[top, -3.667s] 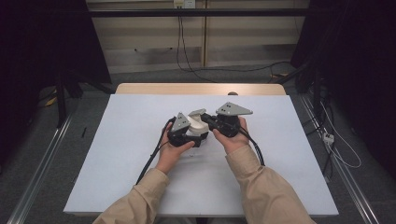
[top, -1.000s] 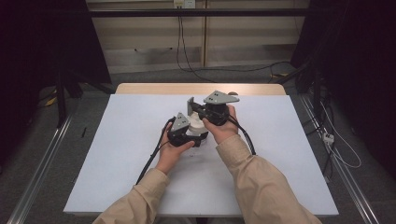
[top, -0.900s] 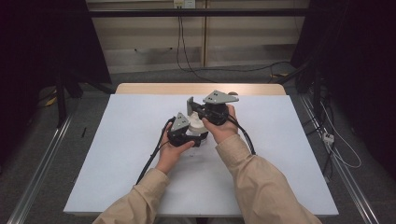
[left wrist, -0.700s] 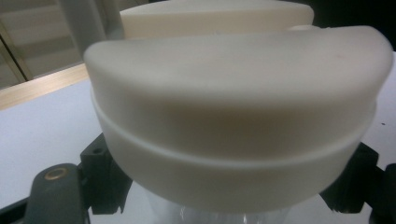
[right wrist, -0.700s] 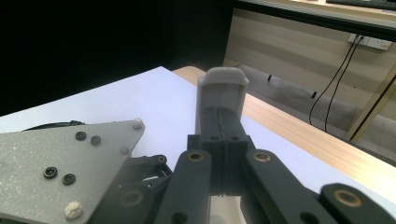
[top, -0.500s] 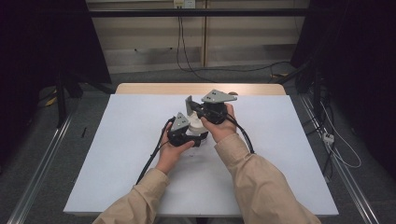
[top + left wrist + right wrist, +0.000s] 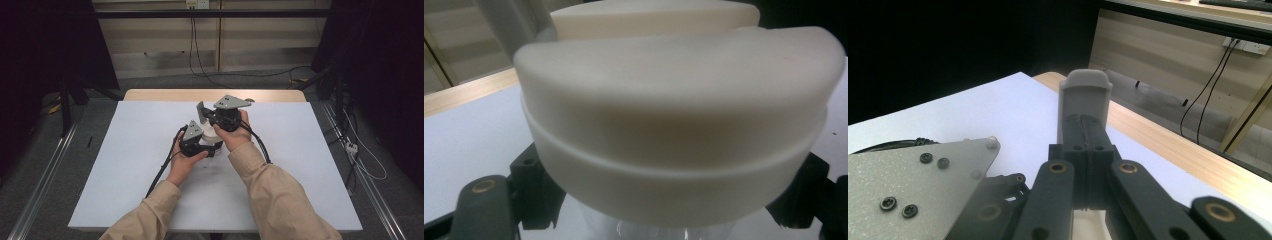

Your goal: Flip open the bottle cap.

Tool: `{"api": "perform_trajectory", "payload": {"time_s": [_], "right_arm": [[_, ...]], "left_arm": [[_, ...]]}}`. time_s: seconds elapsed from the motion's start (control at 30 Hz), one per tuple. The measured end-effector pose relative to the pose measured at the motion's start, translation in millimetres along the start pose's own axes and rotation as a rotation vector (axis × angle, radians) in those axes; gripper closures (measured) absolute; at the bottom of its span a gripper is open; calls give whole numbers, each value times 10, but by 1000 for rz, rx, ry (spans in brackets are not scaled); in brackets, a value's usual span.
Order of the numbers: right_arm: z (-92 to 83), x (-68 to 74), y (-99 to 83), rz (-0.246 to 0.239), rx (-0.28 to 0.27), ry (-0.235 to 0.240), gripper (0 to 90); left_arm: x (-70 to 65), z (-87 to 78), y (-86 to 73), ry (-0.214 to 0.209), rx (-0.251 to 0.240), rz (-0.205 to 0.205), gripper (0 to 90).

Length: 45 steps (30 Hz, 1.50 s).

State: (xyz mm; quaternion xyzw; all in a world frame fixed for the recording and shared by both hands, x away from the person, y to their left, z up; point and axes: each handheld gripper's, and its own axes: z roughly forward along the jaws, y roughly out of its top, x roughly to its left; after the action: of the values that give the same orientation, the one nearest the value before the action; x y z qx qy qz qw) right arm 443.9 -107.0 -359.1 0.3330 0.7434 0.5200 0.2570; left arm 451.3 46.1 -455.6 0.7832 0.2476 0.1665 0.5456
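My left gripper [image 7: 199, 141] rests at the middle of the white table [image 7: 125, 165], held by the left hand. It is shut on a cream-white round object [image 7: 208, 131]. In the left gripper view that round object [image 7: 674, 115] looms close, a clear part [image 7: 649, 231] showing under it and my black jaws flanking it low down. My right gripper [image 7: 200, 111] hovers just behind and above it, pointing left. In the right gripper view its fingers [image 7: 1086, 100] are pressed together under a grey tip, nothing between them.
A wooden strip [image 7: 215, 95] runs along the table's far edge. Black cables [image 7: 162, 172] trail from both grippers toward the person. The left gripper's grey plate [image 7: 913, 180] lies close under the right gripper. Metal rails [image 7: 45, 170] and floor cables [image 7: 360, 160] flank the table.
Since the earliest frame the right gripper has shifted left and farther up the table, from beside the left gripper to behind it. Over the last second both hands keep still.
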Motion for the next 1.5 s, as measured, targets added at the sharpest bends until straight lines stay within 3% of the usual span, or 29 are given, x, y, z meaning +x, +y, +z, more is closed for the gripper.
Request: {"api": "perform_trajectory", "payload": {"time_s": [0.53,0.87,0.93,1.4,1.43,1.5], "right_arm": [[76,-3,-20,-14,24,0,900],[120,-1,-47,-24,39,0,900],[133,7,-48,-24,36,7,900],[158,-14,-41,-24,34,2,900],[160,-14,-41,-25,33,2,900],[163,-17,-42,-24,34,1,900]], "left_arm": [[-3,2,-3,0,-2,-14,186],[-4,7,1,1,0,7,186],[-4,4,-3,-1,-1,-12,186],[15,4,-4,-3,-2,-3,186],[6,9,-8,-13,-6,-22,186],[7,9,-8,-11,-5,-25,186]]}}
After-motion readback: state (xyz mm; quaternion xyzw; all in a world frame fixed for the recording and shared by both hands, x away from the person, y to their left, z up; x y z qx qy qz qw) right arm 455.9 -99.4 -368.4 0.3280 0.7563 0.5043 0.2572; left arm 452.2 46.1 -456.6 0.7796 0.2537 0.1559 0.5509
